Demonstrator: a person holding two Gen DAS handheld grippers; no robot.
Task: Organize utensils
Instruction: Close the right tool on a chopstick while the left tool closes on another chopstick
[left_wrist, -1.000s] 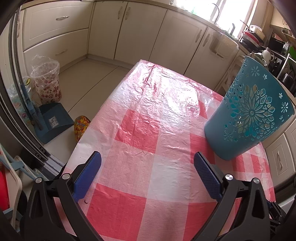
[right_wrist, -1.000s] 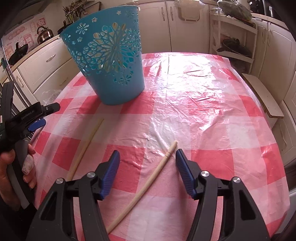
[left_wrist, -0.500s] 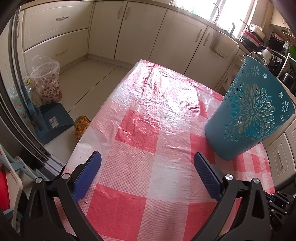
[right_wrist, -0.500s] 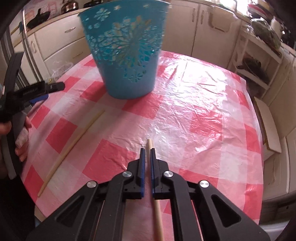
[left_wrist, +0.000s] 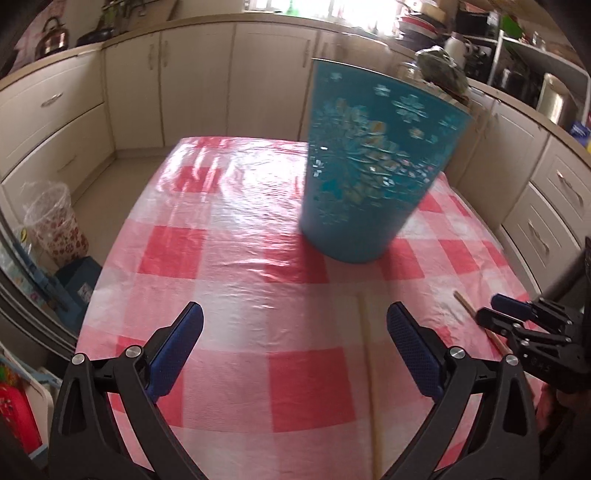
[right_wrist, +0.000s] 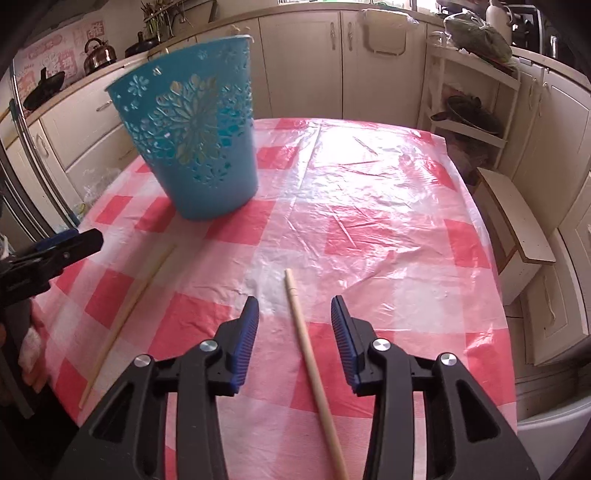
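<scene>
Chopsticks on the checkered tabletop (right_wrist: 388, 229), two of them, and both lie loose! Right claw (right_wrist: 294, 325) has just been spreading its jaws, and the nearer wooden chopstick (right_wrist: 310, 362) lies flat between the blue pads (right_wrist: 247, 332), touched by neither, its tip poking out just past the fingertips. Over on the left, the second chopstick (right_wrist: 125, 325) lies on the cloth near the tabletop's edge, well apart from the first, angled toward the blue basket (right_wrist: 195, 147). That perforated basket stands upright further back on the tabletop, beyond both sticks. From the left wrist view, the left claw (left_wrist: 293, 347) hangs released above the cloth, jaws wide, nothing between its pads except a pale stick (left_wrist: 369, 350) on the tabletop below, blurred. The basket (left_wrist: 369, 166) looms straight ahead of it, also smeared by blur, and the right claw (left_wrist: 506, 314) peeks in from the right edge.
</scene>
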